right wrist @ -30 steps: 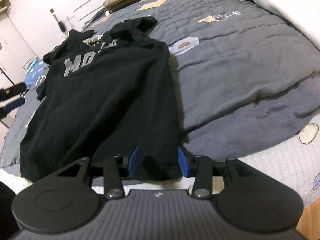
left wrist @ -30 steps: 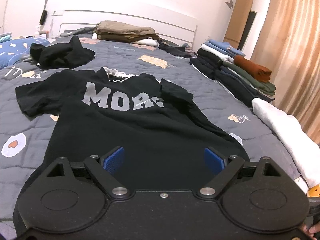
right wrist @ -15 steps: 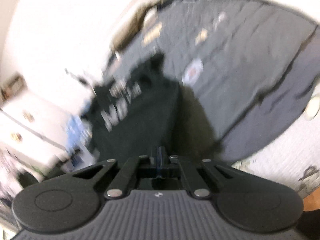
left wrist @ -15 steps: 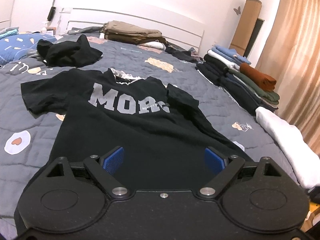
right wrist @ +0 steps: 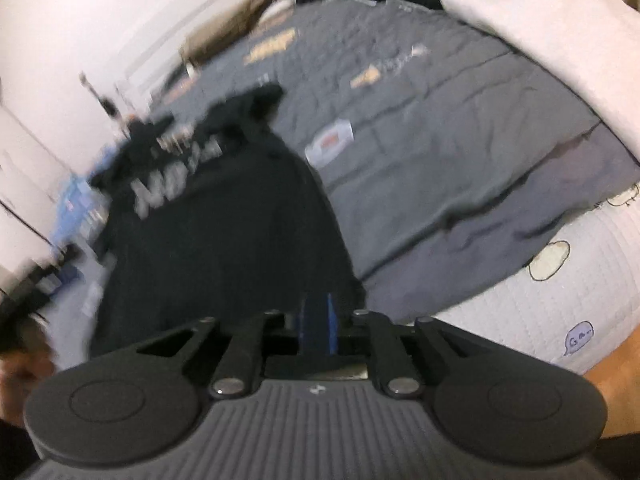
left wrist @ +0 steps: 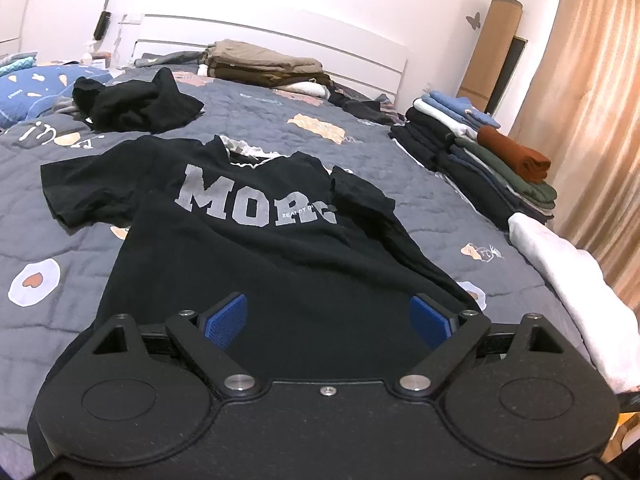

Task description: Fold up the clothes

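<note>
1. The black T-shirt (left wrist: 256, 264) lies face up on the bed (left wrist: 48, 216), collar far and hem near. The right gripper (right wrist: 318, 320) is narrow, and the shirt's near right hem corner seems to be drawn up between its pads, though blur hides the contact. Its jaws are opening. If they part further, the corner could slip out and drop in a crumple.
2. The left gripper (left wrist: 328, 318) stands wide over the near hem and holds nothing. If only the right side is lifted, the fold may go skewed and drag the whole shirt sideways across the quilt.
3. The right sleeve (left wrist: 360, 196) already lies turned in over the chest, while the left sleeve is spread flat. A fold made now could trap that uneven bunch and leave a lumpy result.
4. If the left gripper closes too deep, it could catch the quilt along with the hem.
5. A wide swing to the right could brush the white garment (left wrist: 568, 272) or the folded stack (left wrist: 480, 152) along the bed's right edge and topple them.
</note>
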The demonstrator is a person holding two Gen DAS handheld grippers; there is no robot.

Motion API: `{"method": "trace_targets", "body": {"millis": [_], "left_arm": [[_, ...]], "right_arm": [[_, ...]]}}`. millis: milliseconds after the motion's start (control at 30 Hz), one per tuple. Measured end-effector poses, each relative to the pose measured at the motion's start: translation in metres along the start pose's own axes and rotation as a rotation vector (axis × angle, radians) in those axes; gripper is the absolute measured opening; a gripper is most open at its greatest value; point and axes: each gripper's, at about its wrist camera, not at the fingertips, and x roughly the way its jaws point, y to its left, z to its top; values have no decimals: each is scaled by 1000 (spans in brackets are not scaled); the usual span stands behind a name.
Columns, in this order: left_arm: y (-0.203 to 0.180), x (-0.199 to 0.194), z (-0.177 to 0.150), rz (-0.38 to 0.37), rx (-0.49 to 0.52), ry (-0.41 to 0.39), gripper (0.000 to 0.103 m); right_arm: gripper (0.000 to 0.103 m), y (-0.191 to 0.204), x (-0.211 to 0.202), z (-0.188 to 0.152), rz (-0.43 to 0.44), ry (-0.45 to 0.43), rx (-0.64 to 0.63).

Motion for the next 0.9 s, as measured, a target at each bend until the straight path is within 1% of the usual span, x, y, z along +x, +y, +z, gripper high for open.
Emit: {"method": "trace_targets", "body": {"millis": [33, 67, 100, 133, 267, 333, 400, 433, 467, 533, 600, 633, 700, 733, 767, 800, 900], "left_arm": [[0, 0, 0, -1, 2, 1, 89], [0, 0, 0, -1, 3, 2, 89], [-1, 0, 0, -2, 1, 2, 89], [-1, 0, 1, -3, -1, 2, 89], [-3, 0, 1, -10, 8, -1, 90], [-3, 0, 0, -13, 13, -3, 90], [-3, 0, 0, -14, 10, -2, 90], [-3, 0, 0, -14, 8, -2, 90], [-2, 0, 0, -13, 5, -2, 90], [-2, -1, 1, -13, 1, -4, 90], [-2, -2, 1, -15, -2, -6, 90], [-2, -2, 1, -15, -1, -5, 90], [-1, -1, 1, -14, -2, -3, 90], [-1, -1, 1, -13, -3, -2, 90], [0, -1, 1, -11, -7, -1, 90], [1, -1, 1, -9, -10, -1, 90], [4, -2, 2, -3, -27, -1, 90]], "right_arm": [[23, 2, 9, -3, -24, 8, -24], [26, 2, 16, -6, -37, 13, -37], [32, 1, 22, -8, -38, 18, -37], [35, 0, 26, -10, -37, 22, -37], [38, 0, 36, -16, -51, 43, -65], [40, 0, 44, -19, -85, 67, -78], [41, 0, 51, -23, -120, 92, -90], [41, -1, 55, -24, -123, 107, -86], [41, -2, 56, -25, -91, 122, -60], [41, -1, 53, -27, -28, 123, -43], [41, 2, 54, -29, 4, 136, -52], [40, 3, 56, -30, 6, 146, -48], [38, 1, 58, -32, -4, 152, -43], [32, 1, 58, -32, -7, 151, -40], [24, 0, 55, -32, 0, 141, -32], [8, -1, 52, -32, 21, 129, -13], [6, -8, 40, -27, 86, 78, 72]]}}
